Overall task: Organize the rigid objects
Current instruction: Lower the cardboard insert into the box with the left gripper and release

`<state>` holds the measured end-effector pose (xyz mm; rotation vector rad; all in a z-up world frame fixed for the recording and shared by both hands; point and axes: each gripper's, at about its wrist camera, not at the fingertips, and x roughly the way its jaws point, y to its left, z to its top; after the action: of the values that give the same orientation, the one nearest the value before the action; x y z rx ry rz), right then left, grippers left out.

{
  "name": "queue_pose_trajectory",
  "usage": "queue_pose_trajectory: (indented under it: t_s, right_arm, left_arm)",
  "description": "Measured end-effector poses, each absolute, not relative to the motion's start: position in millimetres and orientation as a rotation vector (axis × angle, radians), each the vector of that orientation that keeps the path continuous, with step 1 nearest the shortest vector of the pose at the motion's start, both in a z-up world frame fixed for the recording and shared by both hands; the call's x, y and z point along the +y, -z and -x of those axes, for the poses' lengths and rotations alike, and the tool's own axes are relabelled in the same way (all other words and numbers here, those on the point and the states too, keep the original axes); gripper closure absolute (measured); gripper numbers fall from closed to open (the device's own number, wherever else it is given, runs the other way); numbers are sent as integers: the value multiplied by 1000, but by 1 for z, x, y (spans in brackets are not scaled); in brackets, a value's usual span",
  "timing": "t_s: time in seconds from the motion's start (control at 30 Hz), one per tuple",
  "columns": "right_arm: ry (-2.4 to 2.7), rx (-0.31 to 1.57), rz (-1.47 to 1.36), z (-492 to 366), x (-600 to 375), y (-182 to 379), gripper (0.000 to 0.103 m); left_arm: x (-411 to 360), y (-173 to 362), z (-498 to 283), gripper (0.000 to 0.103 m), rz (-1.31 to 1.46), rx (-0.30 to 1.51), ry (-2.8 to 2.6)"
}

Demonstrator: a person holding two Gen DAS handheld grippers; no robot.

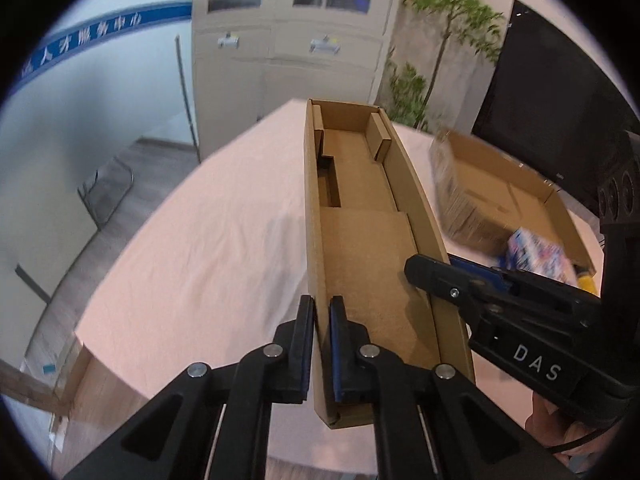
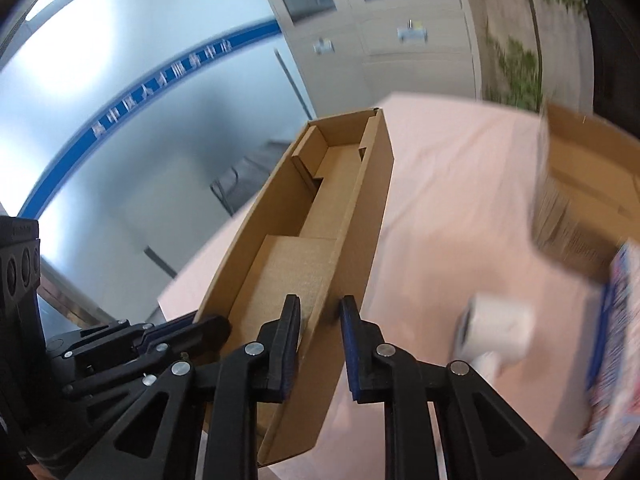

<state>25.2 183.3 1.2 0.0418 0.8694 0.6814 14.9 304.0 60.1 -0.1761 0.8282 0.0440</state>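
Note:
A long, narrow, open cardboard box (image 1: 368, 248) with folded inserts is held up above the pink-covered table (image 1: 208, 248). My left gripper (image 1: 322, 344) is shut on the box's left wall near its near end. My right gripper (image 2: 320, 344) is shut on the box's right wall; it also shows in the left wrist view (image 1: 440, 276) at the right. The box (image 2: 304, 248) runs away from both cameras, empty inside.
A larger open cardboard box (image 1: 500, 196) lies on the table at right, with a colourful packet (image 1: 536, 252) by it. A white roll (image 2: 496, 328) and a blue-printed packet (image 2: 612, 360) lie on the table. Cabinets (image 1: 288, 40), a plant and a dark screen (image 1: 560, 112) stand behind.

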Motion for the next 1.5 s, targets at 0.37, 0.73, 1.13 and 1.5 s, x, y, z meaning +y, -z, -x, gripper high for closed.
queue_pose_trajectory:
  t_s: [0.37, 0.73, 1.13, 1.5]
  right_arm:
    - [-491, 643, -85, -91, 50, -136, 86]
    - [-336, 810, -147, -257, -71, -116, 86]
    - [-281, 1102, -240, -312, -97, 24, 89]
    - [-234, 1156, -233, -334, -76, 34, 89]
  left_arm:
    - [212, -145, -130, 95, 56, 686, 176]
    - [134, -102, -271, 93, 63, 837, 343]
    - [110, -28, -308, 91, 35, 981, 327]
    - [119, -32, -296, 90, 58, 984, 326]
